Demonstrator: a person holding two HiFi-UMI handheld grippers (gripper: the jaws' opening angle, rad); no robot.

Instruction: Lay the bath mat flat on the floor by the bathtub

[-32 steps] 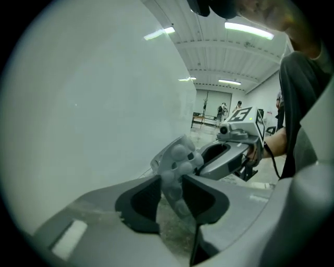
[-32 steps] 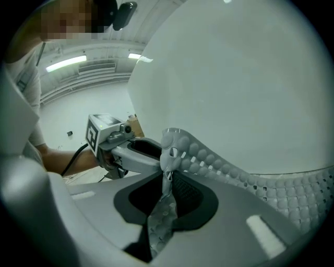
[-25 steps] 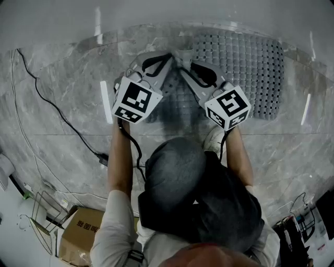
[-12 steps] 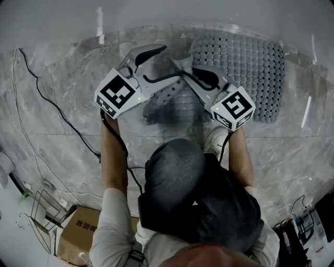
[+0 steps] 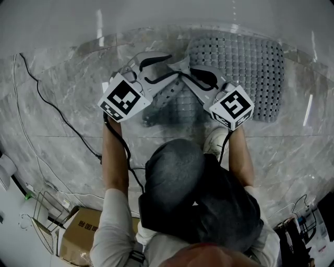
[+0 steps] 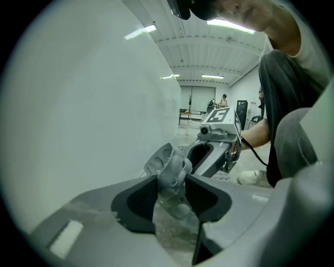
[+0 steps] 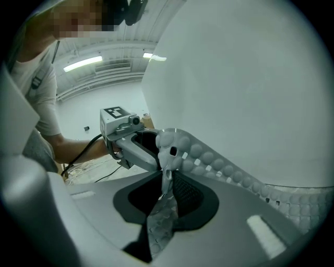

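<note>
Marble floor [image 5: 62, 83] by white bathtub [image 5: 156, 13]; grey bath mat [image 5: 245, 57] along tub edge, left part lifted & bunched, partly hidden behind grippers. L gripper [image 6: 171, 195] jaws just been closing, mat fold pressed btwn pads; R gripper [image 7: 166, 190] pinches mat edge. Cardboard box [image 5: 81, 234] near floor's bottom-left corner, contents not visible.

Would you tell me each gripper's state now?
Left gripper: has just closed on the bath mat.
Right gripper: just tightened, shut on the bath mat.
</note>
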